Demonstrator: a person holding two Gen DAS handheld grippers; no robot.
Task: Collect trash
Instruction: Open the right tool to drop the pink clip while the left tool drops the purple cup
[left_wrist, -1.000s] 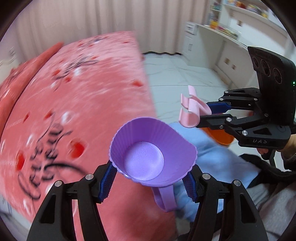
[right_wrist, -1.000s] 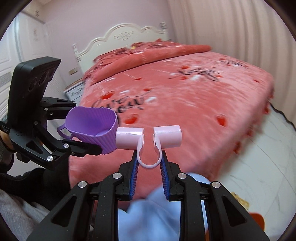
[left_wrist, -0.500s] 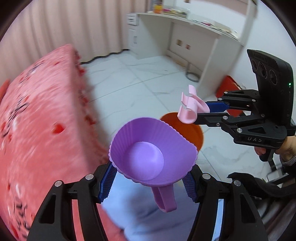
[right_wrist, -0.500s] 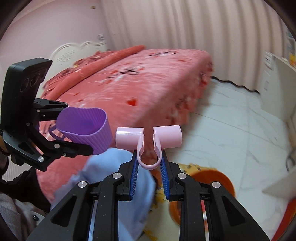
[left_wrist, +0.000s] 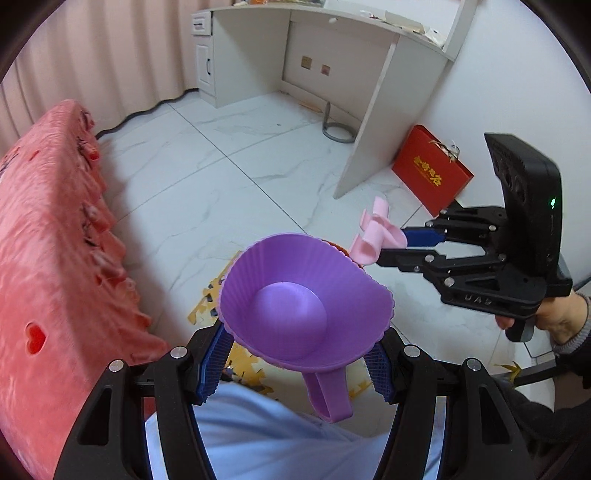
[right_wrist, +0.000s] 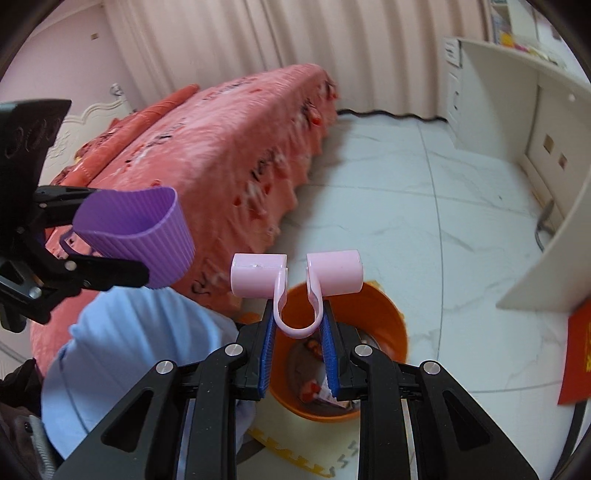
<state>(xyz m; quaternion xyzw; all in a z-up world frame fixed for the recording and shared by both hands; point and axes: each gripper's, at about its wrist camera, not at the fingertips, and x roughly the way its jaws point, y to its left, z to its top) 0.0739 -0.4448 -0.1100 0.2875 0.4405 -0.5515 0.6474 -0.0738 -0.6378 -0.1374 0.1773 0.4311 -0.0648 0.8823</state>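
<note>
Fingers of the left gripper (left_wrist: 301, 363) clamp a purple ribbed cup (left_wrist: 304, 312), its handle at 6 o'clock; the right gripper (right_wrist: 298, 349) pinches a pink clip (right_wrist: 296, 282) tight. Beyond the clip, at 12 o'clock, an orange bin (right_wrist: 384, 314) stands on the white floor (right_wrist: 388, 221), with the red bed (right_wrist: 229, 147) at 10 o'clock.

White marble floor (left_wrist: 207, 184), pink bed (right_wrist: 229, 140), white desk (left_wrist: 332, 48), curtains (right_wrist: 295, 44).

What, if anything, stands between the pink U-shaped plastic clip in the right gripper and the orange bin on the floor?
Nothing visible. The pink U-shaped plastic clip, pinched in the right gripper, hangs in open air over the orange plastic bin, whose uncovered mouth already shows some trash inside.
</note>
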